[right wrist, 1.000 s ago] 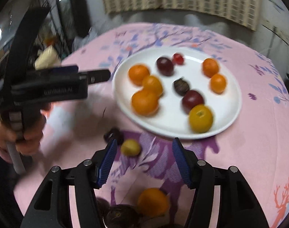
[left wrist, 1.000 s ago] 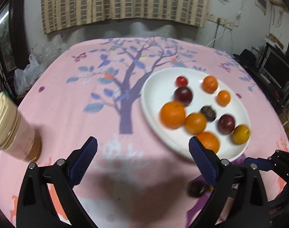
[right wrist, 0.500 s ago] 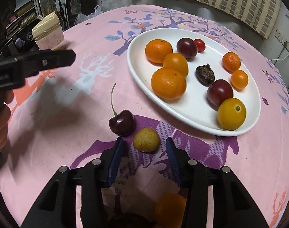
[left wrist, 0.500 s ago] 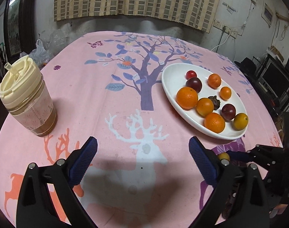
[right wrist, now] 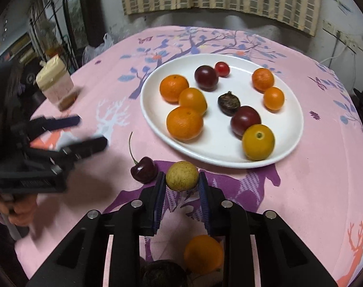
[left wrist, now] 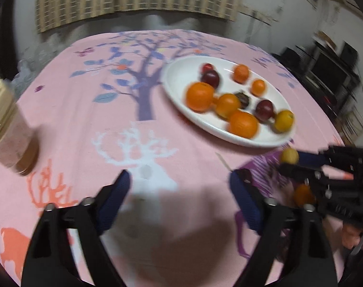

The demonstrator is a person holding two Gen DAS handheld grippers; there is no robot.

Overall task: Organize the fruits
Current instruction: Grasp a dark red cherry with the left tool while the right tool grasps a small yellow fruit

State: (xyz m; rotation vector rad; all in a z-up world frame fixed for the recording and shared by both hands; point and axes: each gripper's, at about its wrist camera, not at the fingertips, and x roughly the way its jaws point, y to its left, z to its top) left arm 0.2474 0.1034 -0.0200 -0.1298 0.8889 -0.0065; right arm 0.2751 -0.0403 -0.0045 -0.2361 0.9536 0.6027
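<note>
Yellow-green fruit [right wrist: 182, 176]: clamped in right hand-held gripper [right wrist: 181, 186], whose jaws have just closed on it, just beside plate [right wrist: 155, 119] rim on pink surface [right wrist: 312, 179]. Cherry [right wrist: 143, 169] adjacent. Left hand-held gripper [left wrist: 179, 192]: jaws apart, narrowing, nothing between. Step: pickup. Next, likely: lift, carry over rim, release among oranges.

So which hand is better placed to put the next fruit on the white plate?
Right: the right gripper is shut on the small yellow fruit just short of the white plate; the left gripper is empty.
</note>
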